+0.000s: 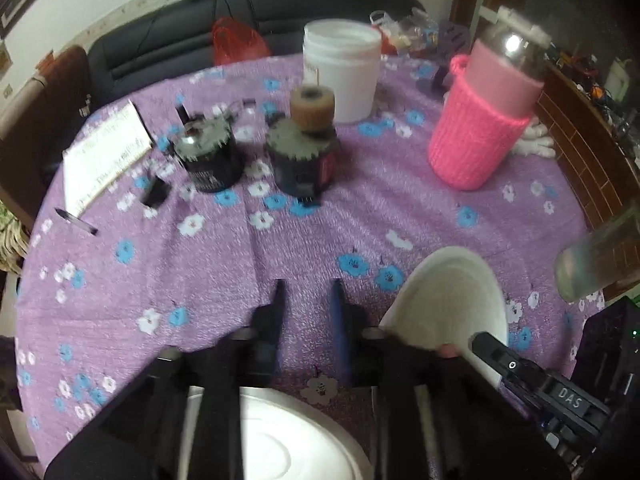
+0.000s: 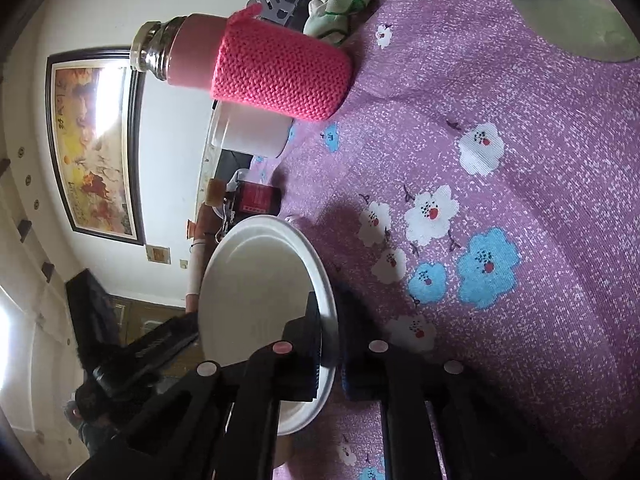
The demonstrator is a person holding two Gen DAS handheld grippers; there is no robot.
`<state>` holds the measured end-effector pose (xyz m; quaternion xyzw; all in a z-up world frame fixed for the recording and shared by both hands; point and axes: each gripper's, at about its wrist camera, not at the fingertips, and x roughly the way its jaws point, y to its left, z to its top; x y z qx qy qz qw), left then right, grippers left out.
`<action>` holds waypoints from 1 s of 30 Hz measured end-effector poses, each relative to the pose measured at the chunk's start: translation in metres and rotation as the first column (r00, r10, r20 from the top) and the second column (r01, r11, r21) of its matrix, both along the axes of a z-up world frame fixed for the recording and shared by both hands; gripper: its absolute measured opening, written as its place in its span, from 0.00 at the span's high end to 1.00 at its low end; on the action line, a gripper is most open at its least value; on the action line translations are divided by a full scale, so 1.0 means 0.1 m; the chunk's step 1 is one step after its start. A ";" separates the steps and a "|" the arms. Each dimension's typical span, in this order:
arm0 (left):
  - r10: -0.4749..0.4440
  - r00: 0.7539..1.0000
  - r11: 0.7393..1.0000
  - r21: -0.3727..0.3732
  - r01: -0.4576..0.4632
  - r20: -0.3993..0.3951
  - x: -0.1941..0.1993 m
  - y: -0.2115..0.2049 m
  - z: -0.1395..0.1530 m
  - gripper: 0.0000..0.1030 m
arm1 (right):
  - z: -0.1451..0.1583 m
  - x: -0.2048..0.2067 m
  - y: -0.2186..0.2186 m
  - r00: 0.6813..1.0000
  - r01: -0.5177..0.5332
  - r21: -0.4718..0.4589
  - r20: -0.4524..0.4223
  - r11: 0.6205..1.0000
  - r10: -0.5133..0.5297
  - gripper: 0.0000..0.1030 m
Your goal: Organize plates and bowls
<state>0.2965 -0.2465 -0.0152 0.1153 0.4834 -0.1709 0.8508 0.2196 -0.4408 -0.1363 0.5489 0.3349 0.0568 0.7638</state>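
The right gripper (image 2: 326, 344) is clenched on the rim of a white plate (image 2: 256, 280), one finger on its face and the other behind it; the plate stands on edge, tilted above the purple flowered tablecloth (image 2: 520, 160). The left gripper (image 1: 308, 300) is released, with only cloth between its fingers; a second white plate (image 1: 280, 440) lies flat just beneath it. Only the left view shows this flat plate; beyond it stand a pink-sleeved bottle (image 1: 476, 136) and a white tub (image 1: 340, 72); only the right view shows a framed picture (image 2: 96, 144).

Smooth matt white plate (image 2: 256, 280); woven cloth tablecloth (image 2: 520, 160); knitted bottle sleeve (image 2: 280, 68).
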 end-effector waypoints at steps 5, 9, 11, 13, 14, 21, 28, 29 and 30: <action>-0.004 0.998 1.000 -0.020 0.006 0.059 -0.03 0.06 0.21 0.50 | 0.13 0.01 0.05 0.999 0.000 -0.050 0.044 0.999 0.002 0.92; -0.019 0.999 0.998 -0.053 0.020 0.030 -0.04 0.06 0.24 0.50 | 0.24 0.02 0.13 0.998 0.001 -0.138 0.057 0.990 0.007 0.92; -0.020 1.000 0.996 -0.084 0.021 0.012 -0.05 0.08 0.25 0.50 | 0.25 0.02 0.14 0.999 0.008 -0.168 0.051 0.986 0.000 0.92; -0.023 1.000 0.996 -0.083 0.024 0.015 -0.07 0.06 0.25 0.50 | 0.25 0.04 0.14 0.999 0.017 -0.188 0.035 0.982 -0.010 0.92; -0.033 0.999 0.997 -0.068 0.034 0.014 -0.09 0.04 0.24 0.50 | 0.25 0.03 0.12 0.999 0.018 -0.191 0.031 0.981 -0.013 0.92; -0.074 0.994 0.993 -0.102 0.066 -0.079 -0.09 -0.05 0.08 0.50 | 0.21 0.03 0.10 1.000 0.016 -0.206 -0.011 0.978 -0.019 0.92; -0.042 0.983 0.997 -0.064 0.031 -0.179 -0.02 -0.13 -0.22 0.52 | 0.19 0.02 0.07 1.000 0.013 -0.204 -0.015 0.979 -0.016 0.92; -0.036 0.980 0.998 -0.057 0.025 -0.195 -0.01 -0.13 -0.29 0.67 | 0.18 0.01 0.06 1.000 0.015 -0.199 -0.018 0.980 -0.019 0.92; -0.038 0.976 0.998 -0.054 0.027 -0.214 -0.01 -0.14 -0.33 0.79 | 0.17 0.01 0.05 0.999 0.018 -0.193 -0.023 0.981 -0.023 0.92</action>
